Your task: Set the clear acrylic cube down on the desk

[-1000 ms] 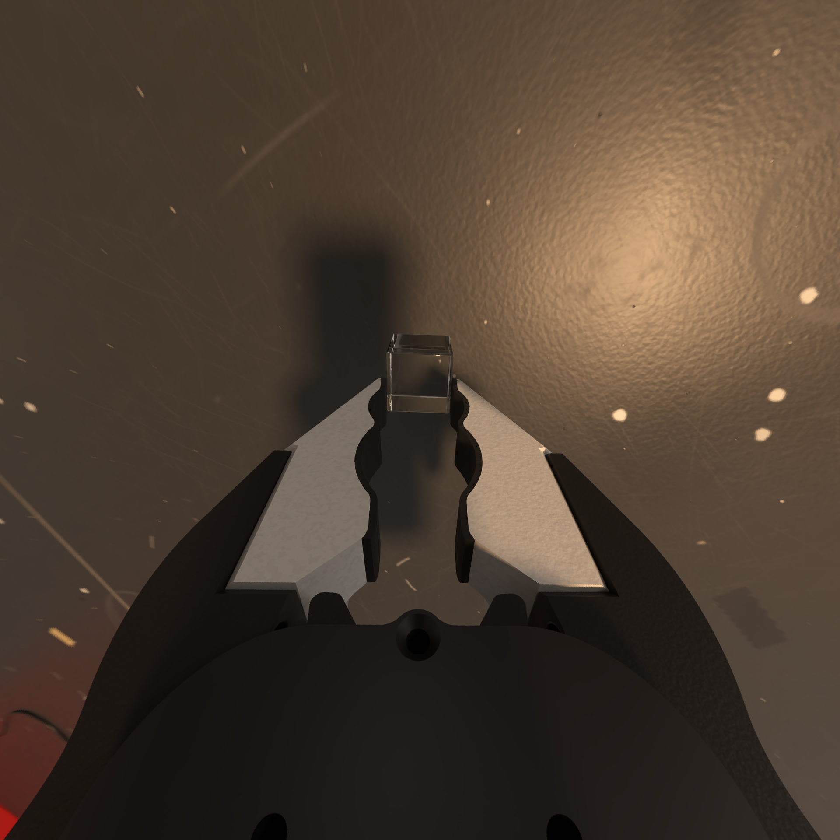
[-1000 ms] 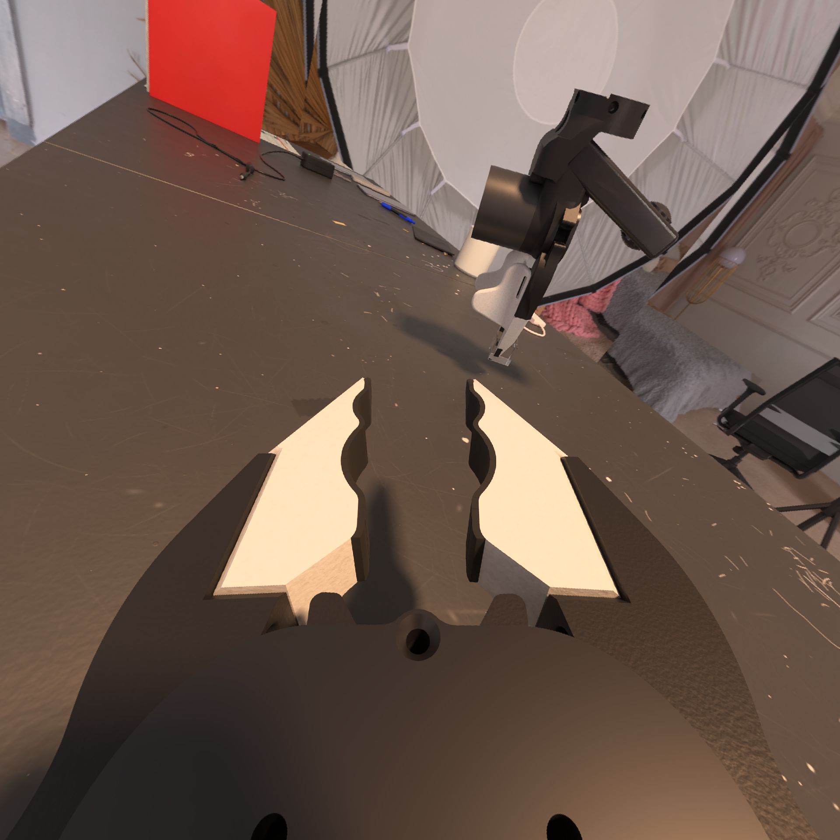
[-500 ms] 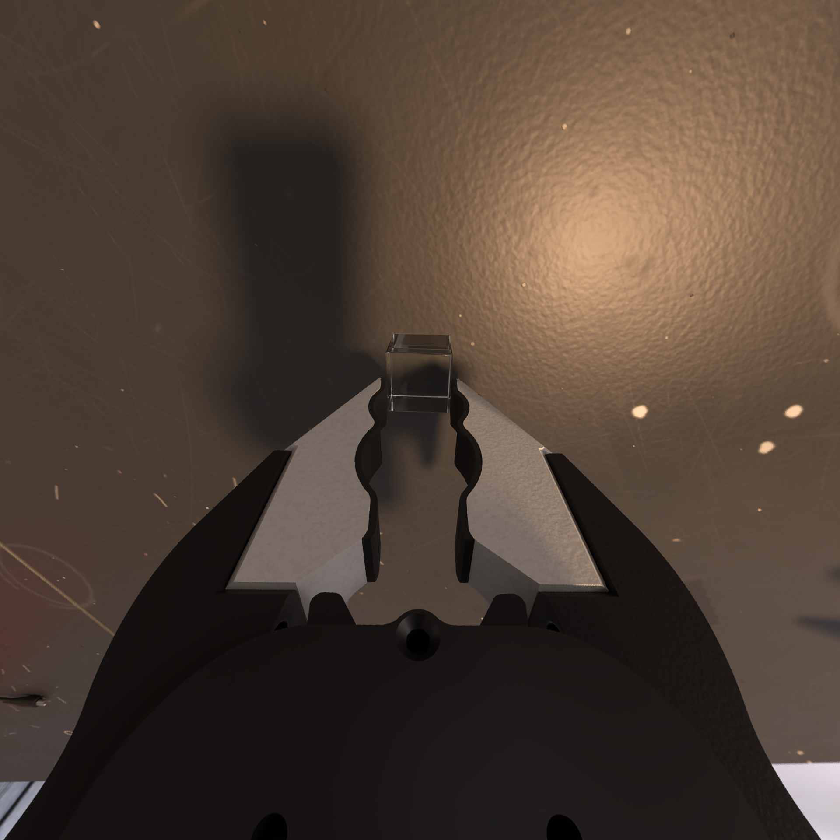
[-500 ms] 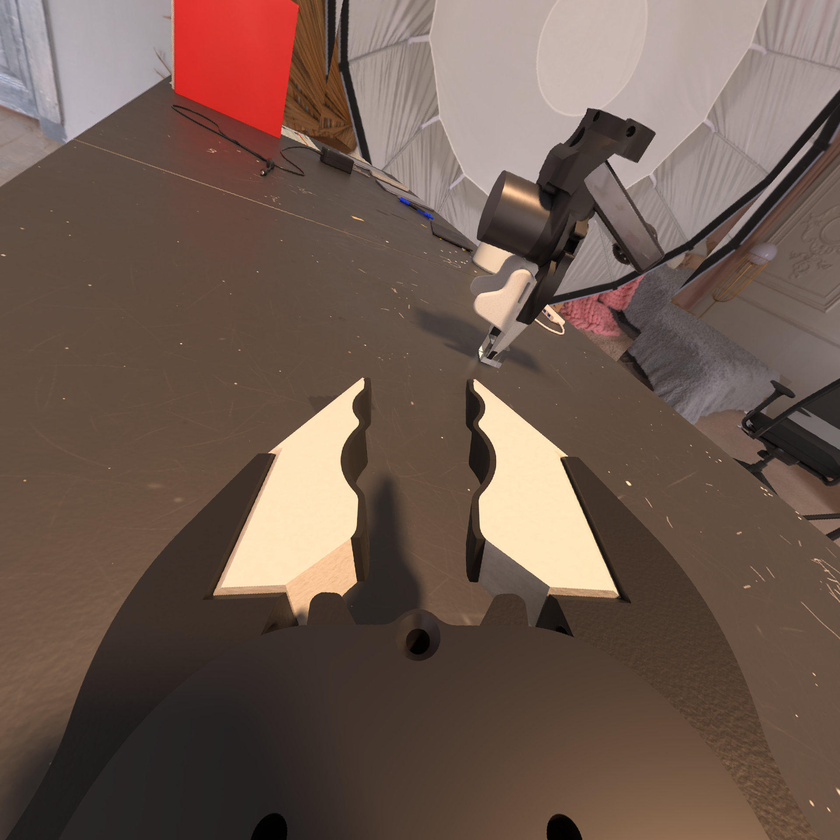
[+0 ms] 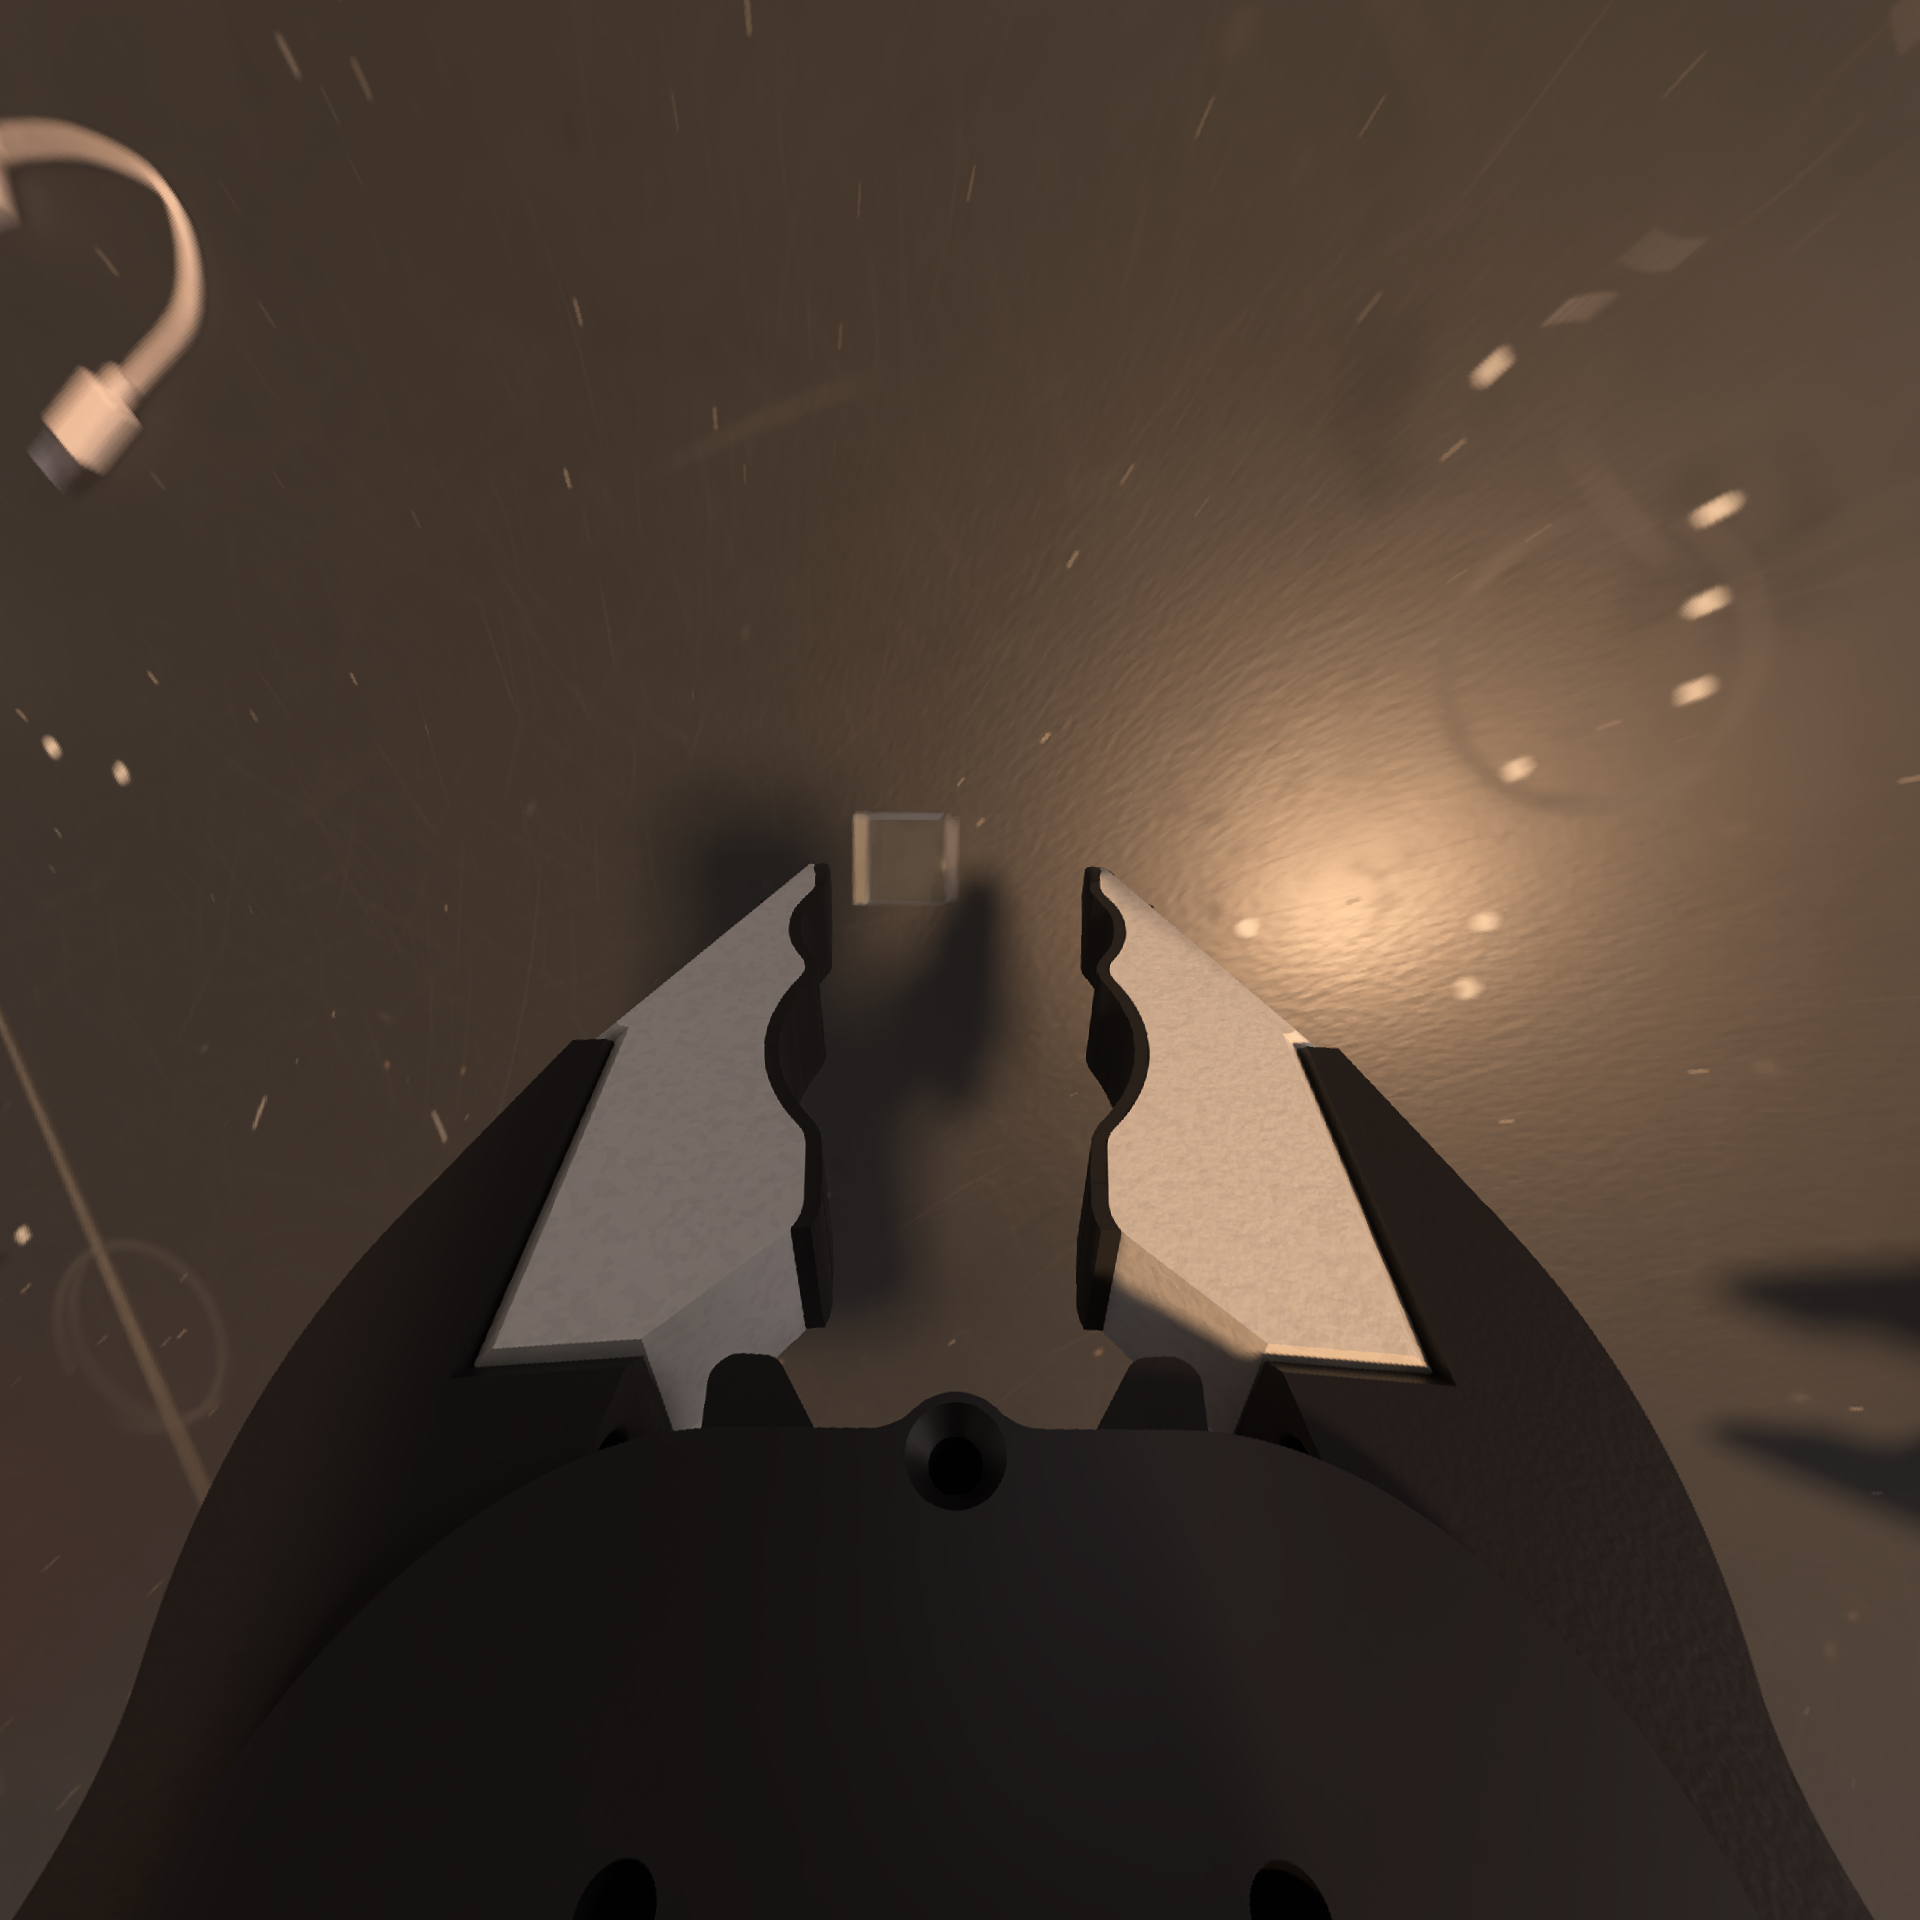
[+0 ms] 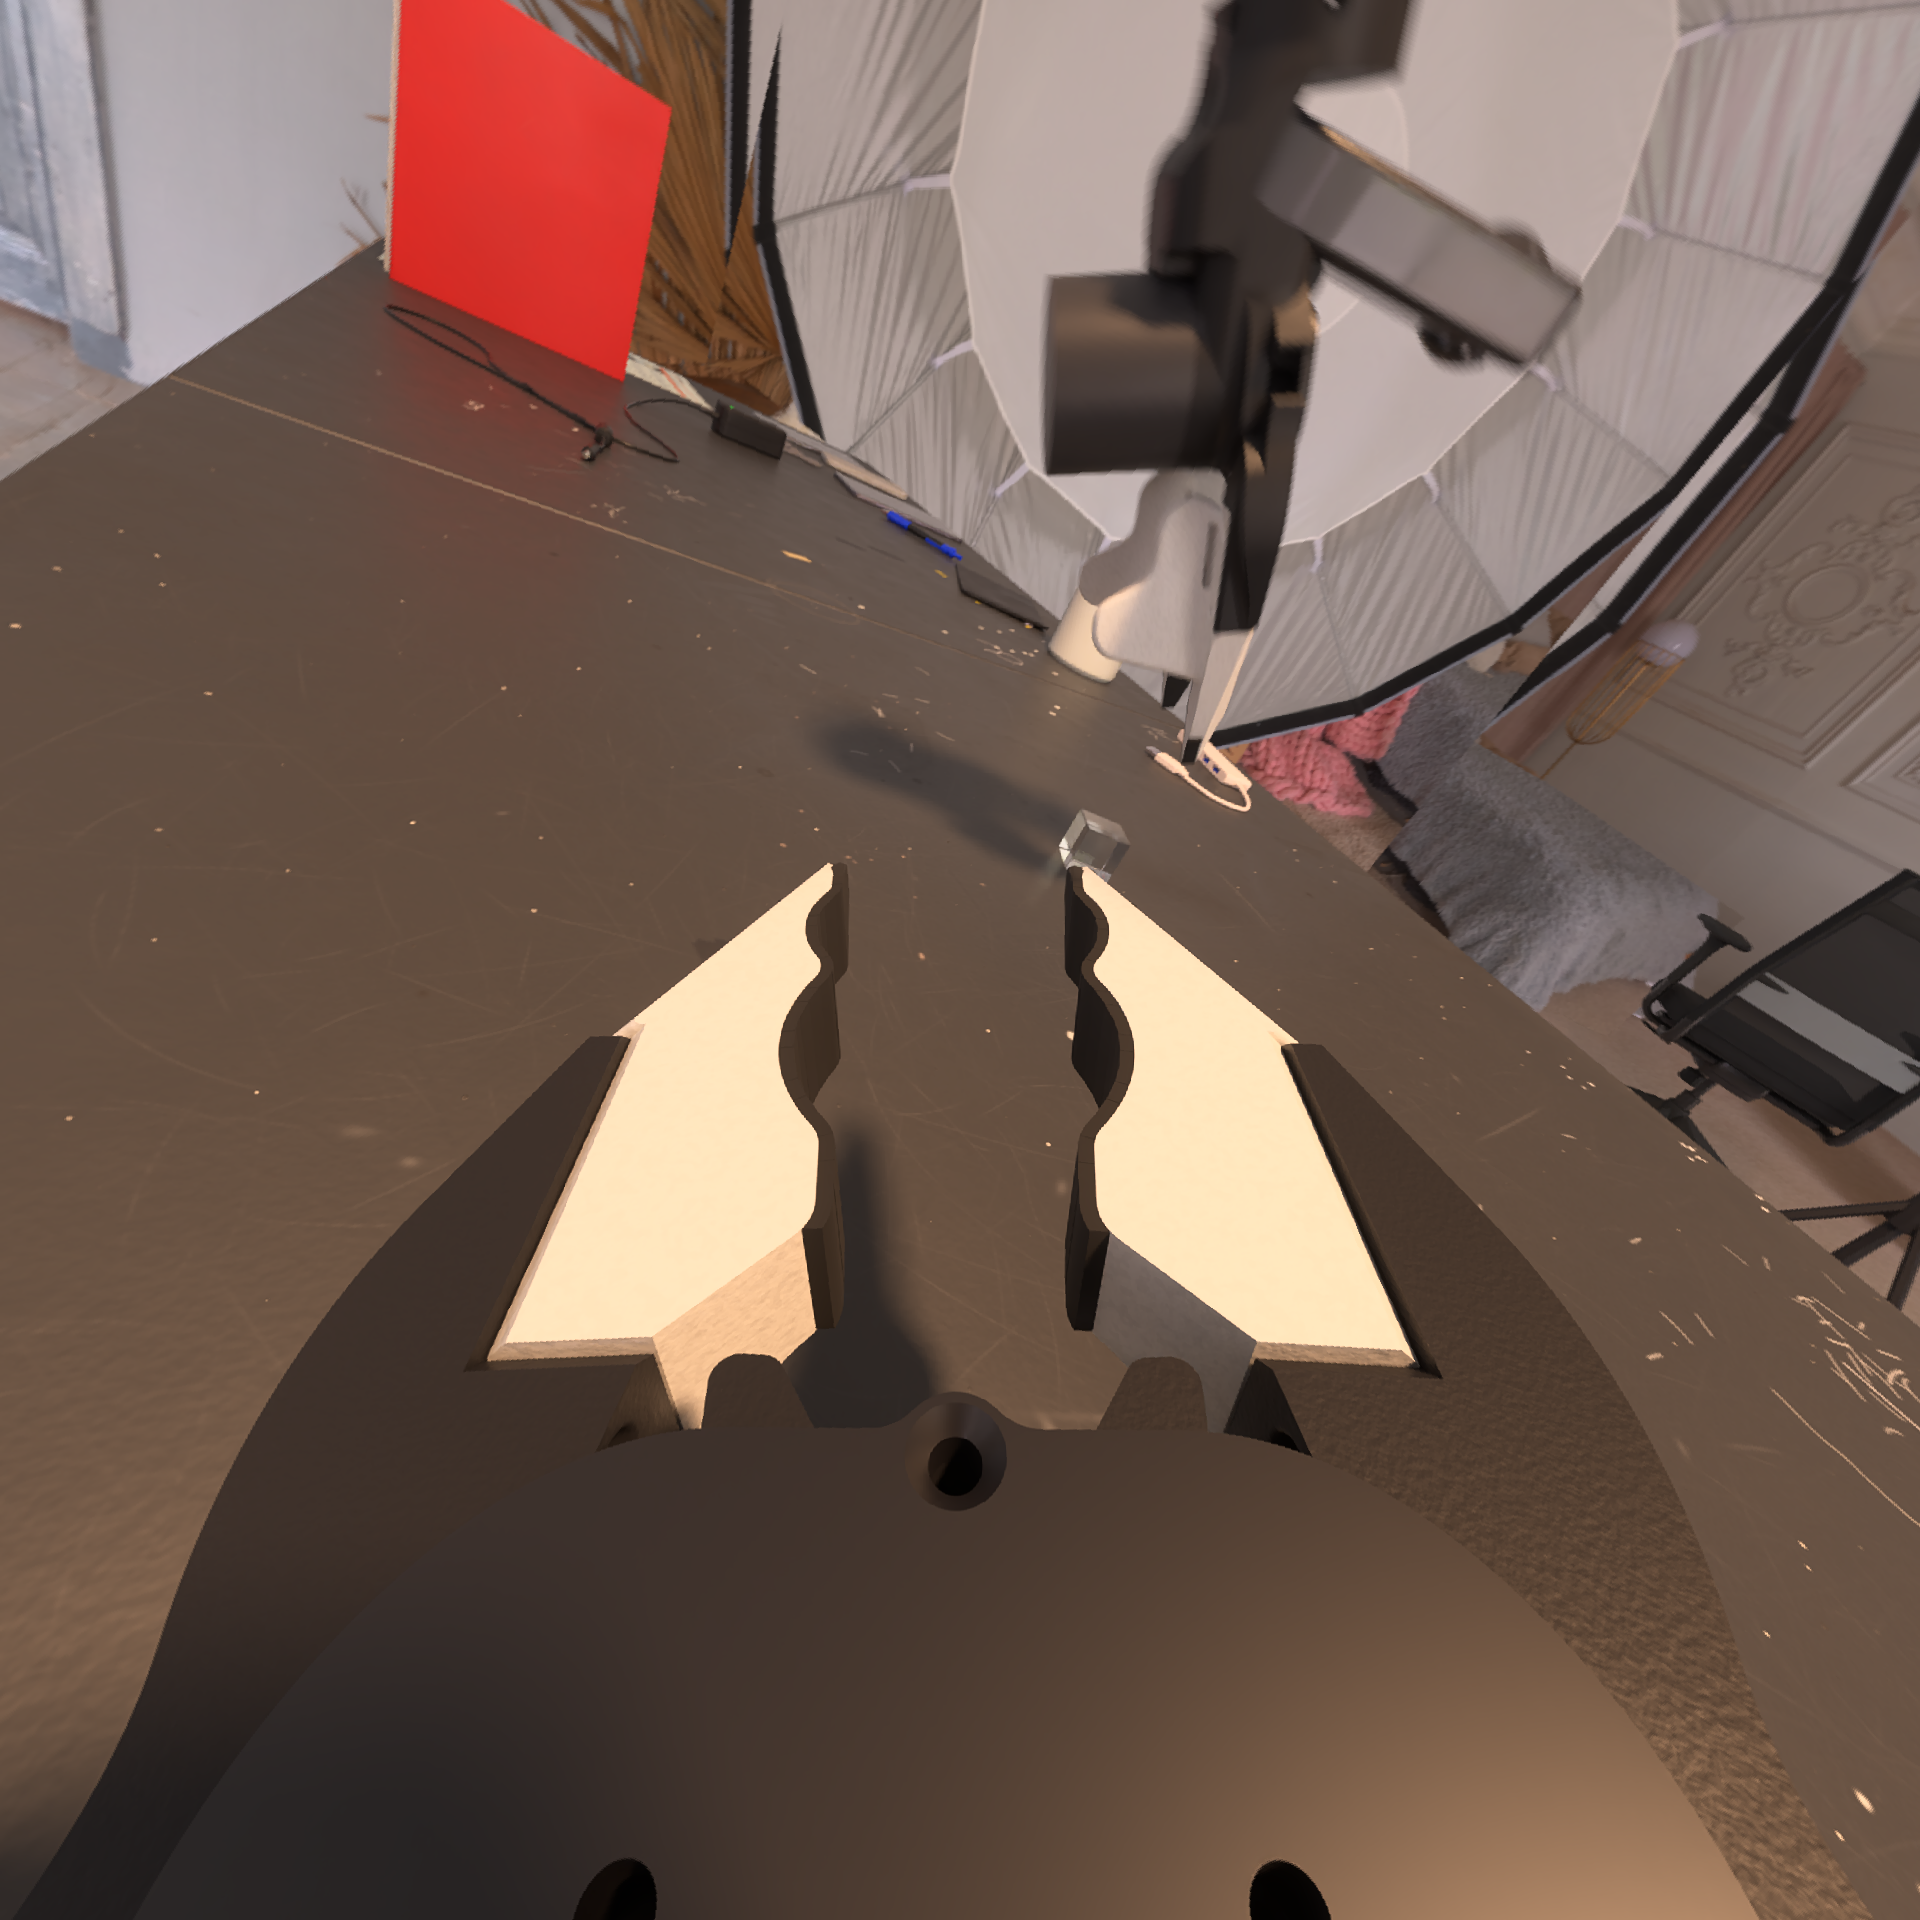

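Note:
The clear acrylic cube rests on the dark desk, below and just beyond my left gripper, which is open, empty and raised above it. In the right wrist view the cube sits on the desk just past my right fingertip. The left gripper hangs in the air above and behind the cube, blurred. My right gripper is open and empty, low over the desk.
A white cable with a plug lies at the left; it also shows near the desk's far edge. A red board, black cables, a white cup and a softbox stand at the back. The desk edge runs down the right.
My left gripper has opened, let go of the cube and risen away from it. The cube now stands alone on the desk. My right gripper stays open.

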Robot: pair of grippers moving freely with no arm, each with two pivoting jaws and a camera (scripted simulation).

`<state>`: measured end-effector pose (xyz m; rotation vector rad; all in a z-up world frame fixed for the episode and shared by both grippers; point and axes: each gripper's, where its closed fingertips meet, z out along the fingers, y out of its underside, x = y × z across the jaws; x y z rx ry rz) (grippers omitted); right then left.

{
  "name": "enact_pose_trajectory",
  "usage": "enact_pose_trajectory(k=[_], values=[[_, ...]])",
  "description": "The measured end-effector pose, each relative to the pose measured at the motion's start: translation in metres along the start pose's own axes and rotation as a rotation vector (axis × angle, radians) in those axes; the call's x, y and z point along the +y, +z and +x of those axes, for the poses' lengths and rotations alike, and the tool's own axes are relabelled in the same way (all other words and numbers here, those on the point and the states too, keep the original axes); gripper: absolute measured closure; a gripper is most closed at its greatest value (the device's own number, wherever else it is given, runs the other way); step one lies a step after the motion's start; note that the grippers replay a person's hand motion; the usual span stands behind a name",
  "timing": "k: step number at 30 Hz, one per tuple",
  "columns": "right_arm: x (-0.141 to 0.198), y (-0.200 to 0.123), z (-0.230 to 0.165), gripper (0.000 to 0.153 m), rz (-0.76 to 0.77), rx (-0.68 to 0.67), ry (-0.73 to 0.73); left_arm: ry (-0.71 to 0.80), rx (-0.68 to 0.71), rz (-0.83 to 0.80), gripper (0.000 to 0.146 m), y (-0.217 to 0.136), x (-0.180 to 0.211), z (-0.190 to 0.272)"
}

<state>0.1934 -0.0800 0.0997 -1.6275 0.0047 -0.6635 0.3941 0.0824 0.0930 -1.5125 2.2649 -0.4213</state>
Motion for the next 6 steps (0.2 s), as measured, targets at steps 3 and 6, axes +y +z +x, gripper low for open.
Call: enact_pose_trajectory(k=[3, 6], values=[[-0.005, -0.005, 0.006, 0.111, 0.029, 0.032, 0.012, -0.039, 0.084, 0.286, 0.098, -0.044, -0.014, 0.022], [-0.009, -0.011, 0.016, 0.11, 0.064, 0.078, 0.054, -0.06, 0.236, 0.59, 0.098, -0.087, -0.016, 0.054]])
